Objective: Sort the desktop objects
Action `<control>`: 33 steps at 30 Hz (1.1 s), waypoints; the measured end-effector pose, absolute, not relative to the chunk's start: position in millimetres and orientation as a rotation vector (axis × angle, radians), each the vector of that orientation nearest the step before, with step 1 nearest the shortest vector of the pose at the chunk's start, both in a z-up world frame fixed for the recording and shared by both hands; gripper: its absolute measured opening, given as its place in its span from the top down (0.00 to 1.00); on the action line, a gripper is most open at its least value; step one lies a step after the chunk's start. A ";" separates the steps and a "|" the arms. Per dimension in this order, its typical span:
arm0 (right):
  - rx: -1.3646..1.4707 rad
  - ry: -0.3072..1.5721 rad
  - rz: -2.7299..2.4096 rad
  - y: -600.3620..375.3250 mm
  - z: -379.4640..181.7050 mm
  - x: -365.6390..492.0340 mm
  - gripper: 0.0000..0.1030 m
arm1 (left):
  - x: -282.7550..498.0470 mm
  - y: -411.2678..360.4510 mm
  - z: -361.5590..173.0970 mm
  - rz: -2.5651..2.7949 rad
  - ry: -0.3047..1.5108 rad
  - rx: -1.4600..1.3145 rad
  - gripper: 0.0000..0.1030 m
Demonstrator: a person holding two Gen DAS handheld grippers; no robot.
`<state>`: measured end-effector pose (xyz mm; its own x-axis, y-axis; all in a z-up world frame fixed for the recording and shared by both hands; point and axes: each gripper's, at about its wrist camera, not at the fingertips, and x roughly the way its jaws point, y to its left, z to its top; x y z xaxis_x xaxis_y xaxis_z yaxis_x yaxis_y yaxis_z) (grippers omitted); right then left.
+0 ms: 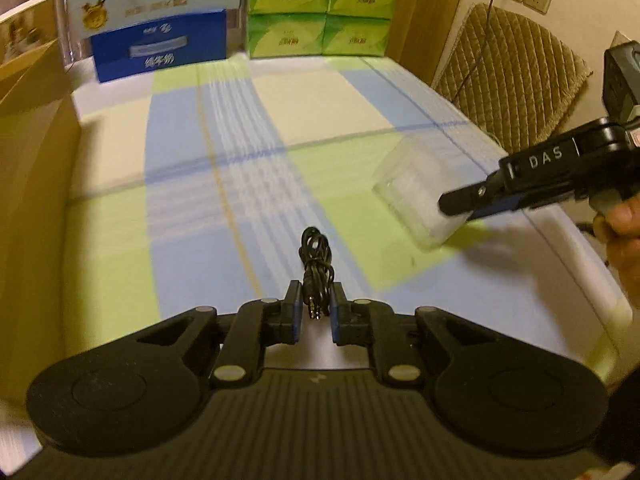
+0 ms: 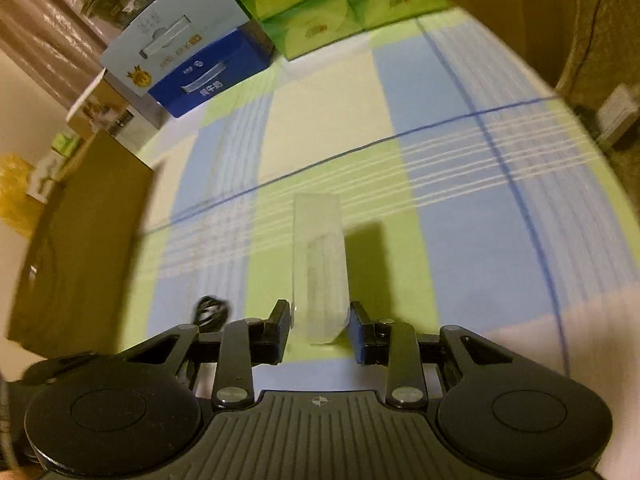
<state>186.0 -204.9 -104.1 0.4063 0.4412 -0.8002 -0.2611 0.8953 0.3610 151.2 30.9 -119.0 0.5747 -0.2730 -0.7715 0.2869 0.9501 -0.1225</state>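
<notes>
Checked bench [image 1: 320, 120]: left gripper [image 1: 316, 312] fingers pinching coiled black cable [image 1: 316, 256]; right gripper [image 2: 320, 326] fingers gripping clear plastic case [image 2: 318, 264]. Step: carrying both. Next, probably: choose drop spots.

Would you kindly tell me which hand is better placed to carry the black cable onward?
Left. The left gripper is already shut on the coiled black cable, while the right gripper is occupied, holding the clear plastic box off to the cable's right.

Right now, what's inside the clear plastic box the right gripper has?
The clear plastic box between the right gripper fingers shows only pale, blurry streaks inside. Its frosted walls and motion blur hide what they are.
</notes>
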 end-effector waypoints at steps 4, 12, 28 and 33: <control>-0.014 0.923 0.372 -190.2 -102.0 159.8 0.31 | 139.3 39.2 -120.4 -0.310 0.875 0.022 0.89; -0.106 0.845 0.355 -191.2 -108.3 156.2 0.29 | 140.4 34.3 -125.8 -0.337 0.852 0.045 0.63; -0.103 0.790 0.379 -186.9 -105.1 159.8 0.28 | 164.2 23.0 -139.3 -0.283 0.841 0.081 0.65; -0.119 0.799 0.376 -185.5 -108.2 160.7 0.28 | 168.2 18.8 -144.2 -0.272 0.851 0.119 0.78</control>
